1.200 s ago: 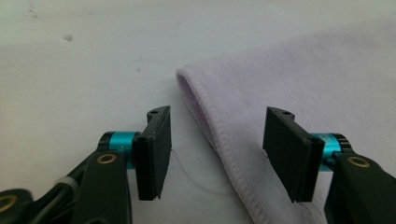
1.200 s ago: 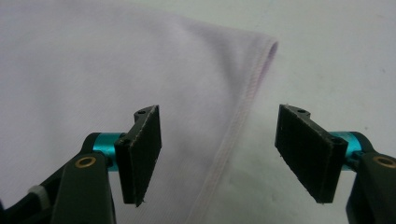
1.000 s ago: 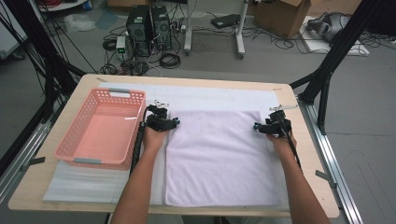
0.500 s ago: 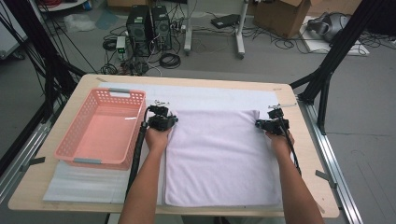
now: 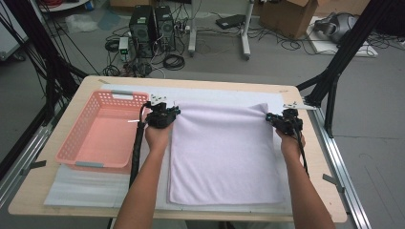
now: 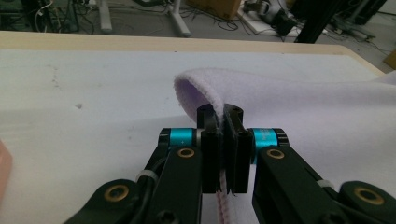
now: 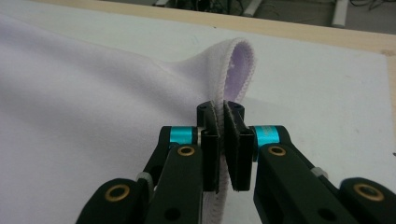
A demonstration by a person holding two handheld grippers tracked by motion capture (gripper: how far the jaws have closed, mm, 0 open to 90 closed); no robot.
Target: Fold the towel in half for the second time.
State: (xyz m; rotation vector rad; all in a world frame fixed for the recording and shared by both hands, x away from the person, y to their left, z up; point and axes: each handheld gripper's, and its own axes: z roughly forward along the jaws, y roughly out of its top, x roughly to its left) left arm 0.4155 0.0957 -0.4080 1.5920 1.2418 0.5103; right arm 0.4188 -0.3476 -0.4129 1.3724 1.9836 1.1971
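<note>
Lilac towel (image 5: 224, 152) lies spread on the desk (image 5: 305, 200), just right of a pink basket (image 5: 102, 131). Left claw (image 5: 173, 112) pinches its far left corner and right claw (image 5: 270, 117) its far right corner, both corners raised off the white mat (image 5: 224, 95).

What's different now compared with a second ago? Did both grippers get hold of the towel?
Yes. Both jaw pairs have just closed: the left gripper and the right gripper each pinch a far corner of the lilac towel. Those corners have lifted slightly off the white mat, curling over at the jaws. The rest of the towel lies flat as before, and the pink basket has not moved.
</note>
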